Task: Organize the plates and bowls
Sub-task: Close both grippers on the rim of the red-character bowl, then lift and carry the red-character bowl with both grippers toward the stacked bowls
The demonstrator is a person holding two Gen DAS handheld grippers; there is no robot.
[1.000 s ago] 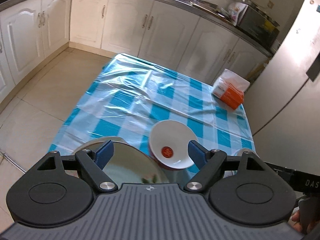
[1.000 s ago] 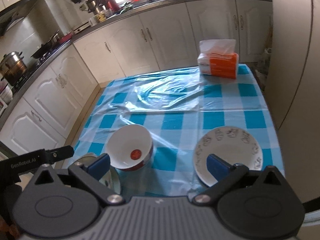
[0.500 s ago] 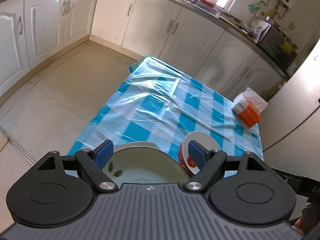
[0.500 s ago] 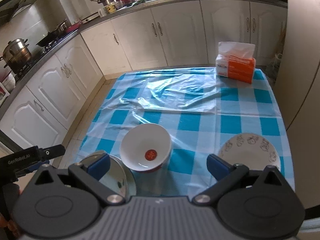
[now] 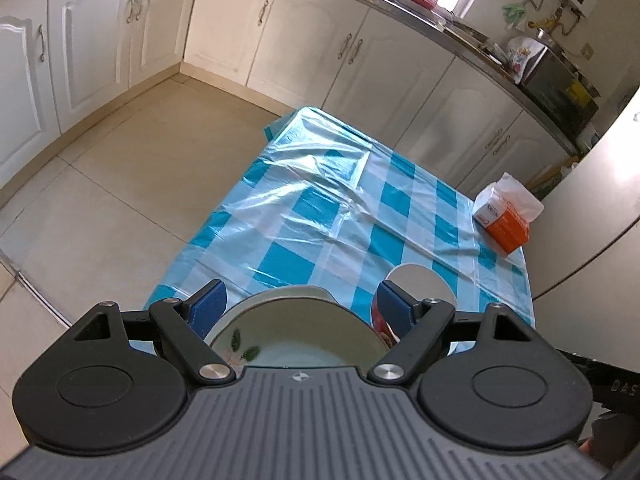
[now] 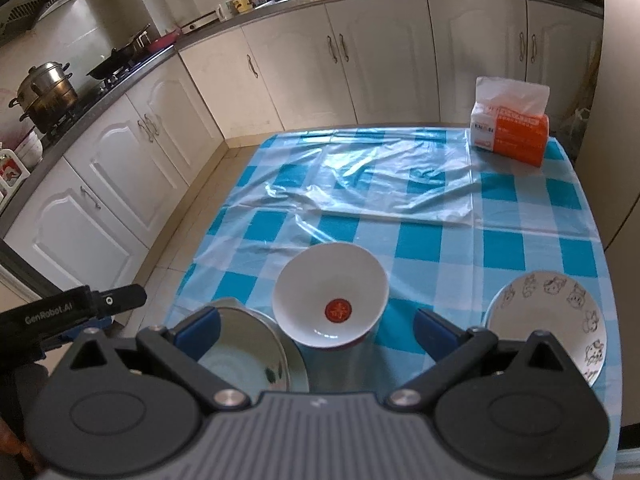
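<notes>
A white bowl with a red mark inside (image 6: 331, 295) stands near the table's front edge; its rim also shows in the left wrist view (image 5: 420, 280). A pale green plate with a leaf pattern (image 6: 244, 354) lies to its left and shows in the left wrist view (image 5: 296, 332) too. A white plate with black cartoon drawings (image 6: 552, 320) lies at the front right. My left gripper (image 5: 302, 304) is open above the green plate. My right gripper (image 6: 316, 326) is open above the bowl's near side. Both are empty.
The table (image 6: 400, 184) has a blue checked cloth under clear plastic. An orange tissue pack (image 6: 510, 128) stands at the far right corner, also seen in the left wrist view (image 5: 506, 220). White cabinets (image 6: 304, 64) ring the room. A fridge wall (image 5: 592, 216) is on the right.
Both grippers have lifted and pulled back from the table, so the dishes look smaller and lower. The left view has swung left, with the bowl now behind the right finger. Both stay open.
</notes>
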